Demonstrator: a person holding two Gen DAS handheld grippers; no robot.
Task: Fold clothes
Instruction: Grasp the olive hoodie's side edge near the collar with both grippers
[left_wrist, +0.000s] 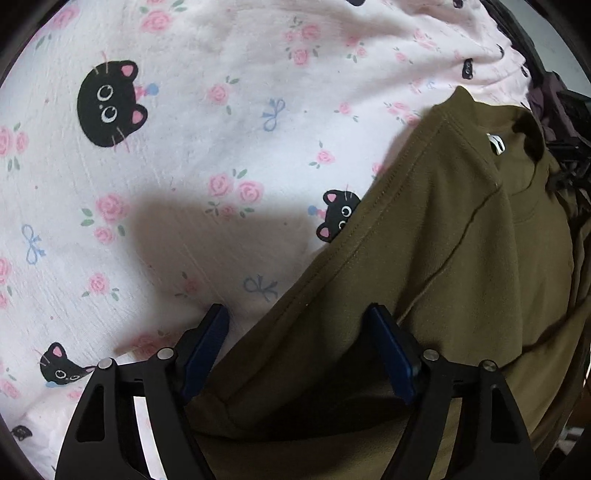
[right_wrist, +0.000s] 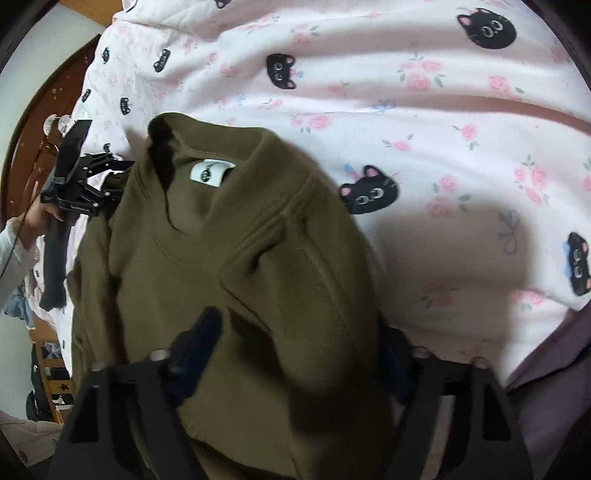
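Here, soft olive sweatshirt (right_wrist: 258, 258) (rumpled).

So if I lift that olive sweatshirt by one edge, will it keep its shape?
Probably not: the olive sweatshirt already bunches and creases, so it should droop. Its thick-looking knit suggests some weight. On the soft quilt, pushing likely wrinkles it rather than sliding it.

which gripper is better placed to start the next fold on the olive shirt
Probably the right gripper: the olive shirt is bunched between its fingers, near the sleeve side. The left gripper stands open over the shirt's edge on the cat-print sheet, with its pads clear of the cloth.
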